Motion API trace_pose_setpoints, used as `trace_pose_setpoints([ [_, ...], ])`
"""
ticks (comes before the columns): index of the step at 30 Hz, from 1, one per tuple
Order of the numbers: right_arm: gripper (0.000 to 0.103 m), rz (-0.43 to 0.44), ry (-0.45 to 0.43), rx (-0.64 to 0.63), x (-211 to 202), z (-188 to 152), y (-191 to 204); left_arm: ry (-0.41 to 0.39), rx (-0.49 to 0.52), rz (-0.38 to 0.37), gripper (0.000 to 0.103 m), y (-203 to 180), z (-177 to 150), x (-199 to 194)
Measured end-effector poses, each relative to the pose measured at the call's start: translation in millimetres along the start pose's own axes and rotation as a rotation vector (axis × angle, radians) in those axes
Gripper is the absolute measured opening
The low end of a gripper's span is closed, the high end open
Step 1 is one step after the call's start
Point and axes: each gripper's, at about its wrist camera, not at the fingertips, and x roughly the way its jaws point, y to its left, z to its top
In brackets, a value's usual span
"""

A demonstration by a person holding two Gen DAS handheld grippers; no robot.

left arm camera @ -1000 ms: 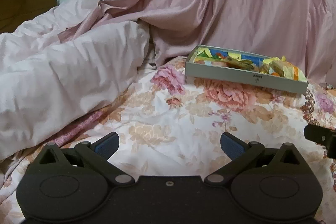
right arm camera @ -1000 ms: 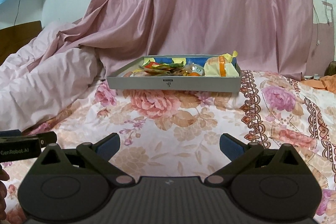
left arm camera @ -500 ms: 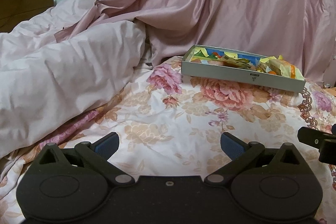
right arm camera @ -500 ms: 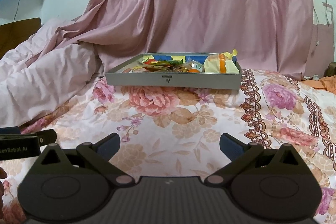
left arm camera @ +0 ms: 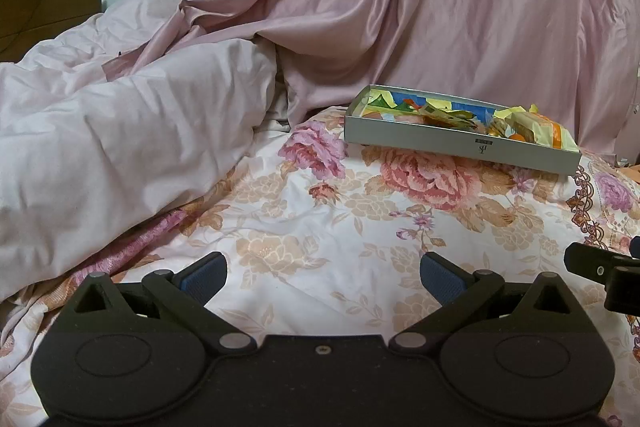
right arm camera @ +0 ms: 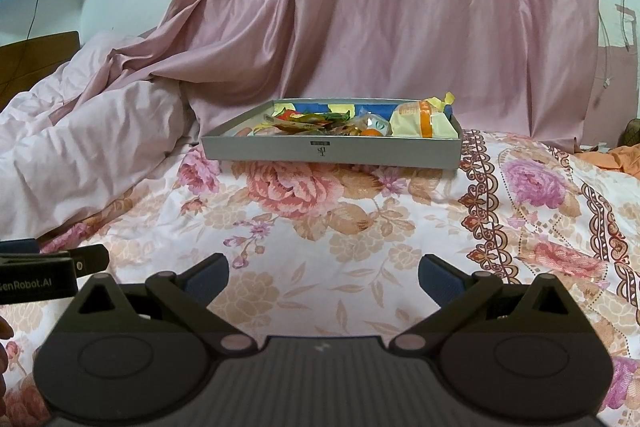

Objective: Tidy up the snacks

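Observation:
A shallow grey box (left arm camera: 460,145) (right arm camera: 332,151) sits on the floral bedsheet at the far side, filled with several colourful snack packets (left arm camera: 440,115) (right arm camera: 320,121), including a yellow-and-orange pack (right arm camera: 424,123) at its right end. My left gripper (left arm camera: 322,273) is open and empty, low over the sheet, well short of the box. My right gripper (right arm camera: 323,273) is open and empty too, facing the box's long front wall from a distance. Each gripper shows at the edge of the other's view.
A bunched pale pink duvet (left arm camera: 120,131) lies to the left of the box. A pink satin curtain (right arm camera: 380,19) hangs behind it. A wooden headboard (left arm camera: 44,15) is at far left. An orange cloth (right arm camera: 616,159) lies at the right edge.
Both grippers have drawn back and lowered slightly from the box, so it sits a little farther and higher in view. Both stay open.

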Motion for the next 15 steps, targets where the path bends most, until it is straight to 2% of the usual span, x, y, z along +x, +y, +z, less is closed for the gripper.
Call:
trace_pose_setpoints([
  [15,0.103,0.001,0.002,-0.001,0.2,-1.0,1.3,0.001,0.0,0.0,0.102,-0.1,0.0,0.0],
])
